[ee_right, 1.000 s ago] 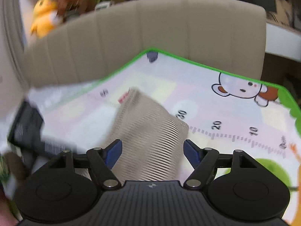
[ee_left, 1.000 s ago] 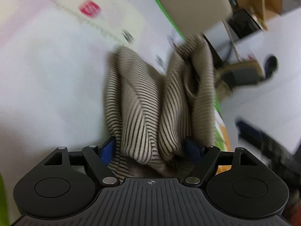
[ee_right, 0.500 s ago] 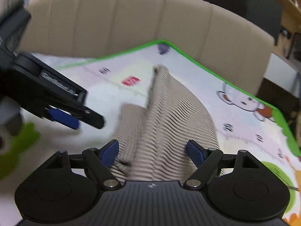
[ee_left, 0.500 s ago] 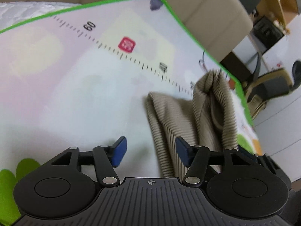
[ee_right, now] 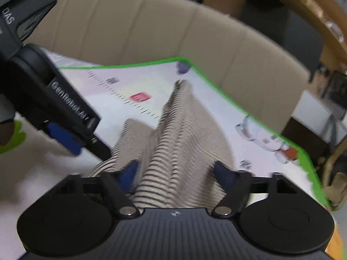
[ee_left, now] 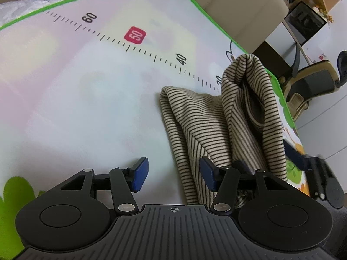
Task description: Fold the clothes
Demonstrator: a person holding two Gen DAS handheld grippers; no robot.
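Shirt: I see the striped shirt bunched on the play mat, one part raised in a peak near the green edge.
Left gripper: my jaws are closing, part open; only the shirt's edge lies between them, pads not pressing it.
Right gripper: my jaws are closing around a fold of the shirt; blur hides whether the pads press it.
Surroundings: a beige sofa back borders the mat.

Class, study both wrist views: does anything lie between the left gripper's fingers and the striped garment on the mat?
Nothing visible does. The left gripper, jaws closing, already straddles the edge of the striped garment on the mat.
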